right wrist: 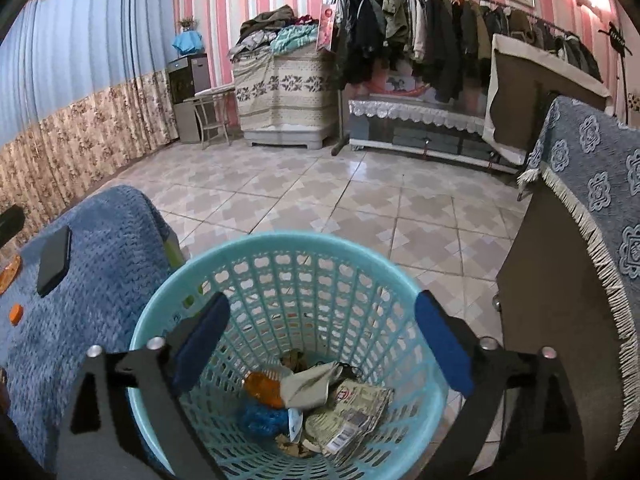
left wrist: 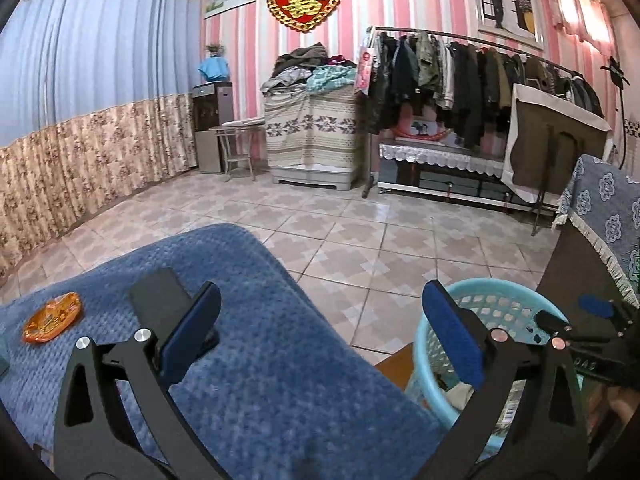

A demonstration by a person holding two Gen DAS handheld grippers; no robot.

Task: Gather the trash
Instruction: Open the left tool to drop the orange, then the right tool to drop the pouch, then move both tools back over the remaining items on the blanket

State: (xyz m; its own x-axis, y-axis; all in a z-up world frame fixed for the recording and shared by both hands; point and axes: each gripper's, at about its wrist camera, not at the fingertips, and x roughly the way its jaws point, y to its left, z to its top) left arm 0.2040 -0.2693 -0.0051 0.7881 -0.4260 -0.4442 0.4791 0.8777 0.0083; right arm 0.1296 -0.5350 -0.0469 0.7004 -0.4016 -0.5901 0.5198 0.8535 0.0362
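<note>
Trash in teal basket point(right wrist: 168, 292), both jaws wide, nothing held.
My right hand-held gripper point(right wrist: 320, 344) hangs over it; left hand-held gripper point(left wrist: 320, 332) over blue blanket point(left wrist: 260, 380).

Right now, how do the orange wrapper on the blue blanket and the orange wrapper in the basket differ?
The orange wrapper on the blanket lies flat and alone on the blue blanket, uncollected; the orange wrapper in the basket sits at the bottom of the turquoise basket. The first is fully visible; the second is partly covered by other trash. Both are shiny orange.
</note>
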